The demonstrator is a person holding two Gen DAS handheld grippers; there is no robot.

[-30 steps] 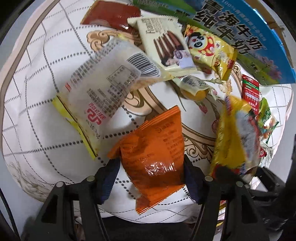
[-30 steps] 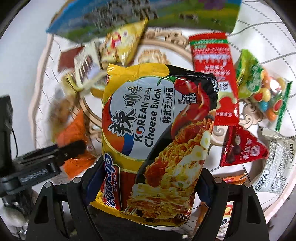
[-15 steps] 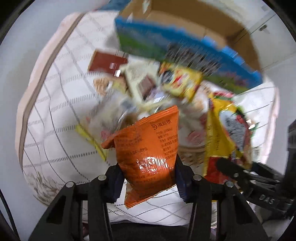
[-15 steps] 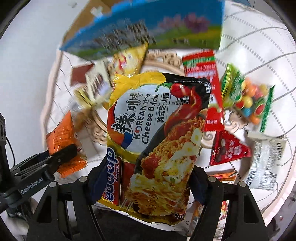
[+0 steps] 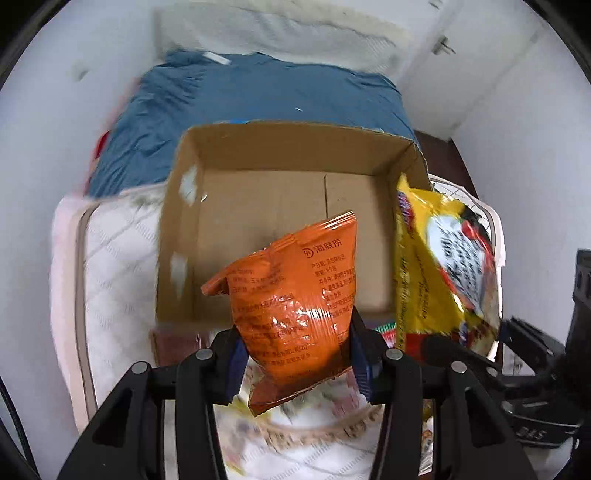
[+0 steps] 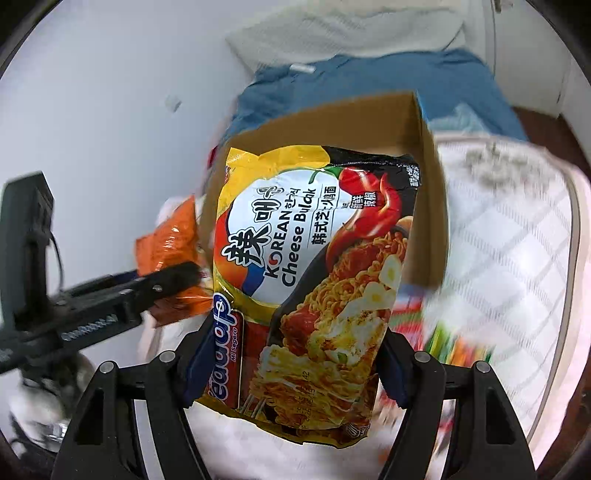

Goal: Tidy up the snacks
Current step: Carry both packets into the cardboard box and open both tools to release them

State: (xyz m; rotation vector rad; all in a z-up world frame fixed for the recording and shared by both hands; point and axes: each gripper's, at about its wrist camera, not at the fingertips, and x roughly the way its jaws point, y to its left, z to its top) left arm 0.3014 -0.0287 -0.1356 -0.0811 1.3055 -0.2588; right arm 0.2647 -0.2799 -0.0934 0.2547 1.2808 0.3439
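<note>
My left gripper (image 5: 297,363) is shut on an orange snack packet (image 5: 295,314) and holds it up in front of an open cardboard box (image 5: 266,218), whose inside looks bare. My right gripper (image 6: 291,365) is shut on a yellow and black Korean cheese noodle pack (image 6: 314,266), held up before the same box (image 6: 428,206). The noodle pack (image 5: 443,266) shows at the right of the left wrist view. The orange packet (image 6: 170,243) and left gripper show at the left of the right wrist view.
The box stands on a white quilted bed cover (image 5: 110,280). A blue blanket (image 5: 258,92) and a white pillow (image 5: 280,33) lie behind it. Blurred snack packs (image 6: 450,339) lie on the cover below the box. White walls stand on both sides.
Both grippers have lifted their packs off the snack pile and swung up toward the box. The view now looks into the box's open top instead of down at the snacks.
</note>
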